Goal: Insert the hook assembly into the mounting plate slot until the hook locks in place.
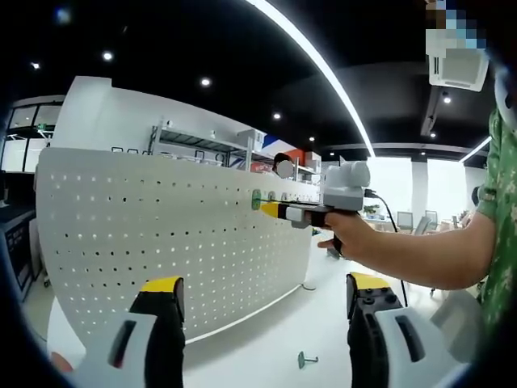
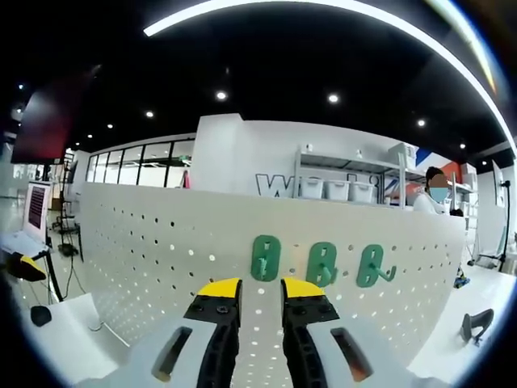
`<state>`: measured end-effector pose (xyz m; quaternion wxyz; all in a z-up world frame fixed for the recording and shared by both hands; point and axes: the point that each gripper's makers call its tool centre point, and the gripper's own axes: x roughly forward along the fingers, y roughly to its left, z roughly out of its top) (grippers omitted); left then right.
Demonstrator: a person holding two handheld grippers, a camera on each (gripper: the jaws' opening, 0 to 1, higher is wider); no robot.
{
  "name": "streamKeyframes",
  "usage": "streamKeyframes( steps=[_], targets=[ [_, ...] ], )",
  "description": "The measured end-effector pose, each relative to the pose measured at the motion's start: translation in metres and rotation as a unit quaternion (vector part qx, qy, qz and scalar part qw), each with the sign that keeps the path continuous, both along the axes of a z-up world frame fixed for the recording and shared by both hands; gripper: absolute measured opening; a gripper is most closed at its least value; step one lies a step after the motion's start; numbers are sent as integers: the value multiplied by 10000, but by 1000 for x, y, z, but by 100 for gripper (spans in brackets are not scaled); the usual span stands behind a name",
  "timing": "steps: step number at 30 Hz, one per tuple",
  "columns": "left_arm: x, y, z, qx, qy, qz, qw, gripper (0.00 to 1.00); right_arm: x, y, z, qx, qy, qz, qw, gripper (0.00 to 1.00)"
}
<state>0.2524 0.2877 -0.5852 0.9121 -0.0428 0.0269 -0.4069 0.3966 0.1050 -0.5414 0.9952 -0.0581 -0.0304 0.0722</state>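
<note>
A white perforated mounting plate (image 1: 161, 234) spans the left and centre of the left gripper view, where the right gripper (image 1: 271, 210), held in a person's hand (image 1: 343, 234), reaches its face. The left gripper (image 1: 262, 299) hangs spread and empty at the bottom edge. In the right gripper view, three green hooks (image 2: 323, 263) sit mid-frame, jaws nearly closed just below; whether they pinch anything cannot be told. A loose green hook (image 1: 305, 360) lies on the table, likely light, rigid plastic, best pinched at its backplate.
</note>
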Motion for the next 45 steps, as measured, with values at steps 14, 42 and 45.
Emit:
streamKeyframes(
  steps=[14,42,45],
  targets=[
    [-4,-1,-1,50,17,18,10000,85,-18,8,-7,-15,28,163,9999,20],
    [-16,-6,-5,127,42,27,9999,84,-78,18,-40,69,293,517,9982,21],
    [-17,-6,-5,120,48,39,9999,84,-85,20,-40,72,287,577,9979,21]
  ],
)
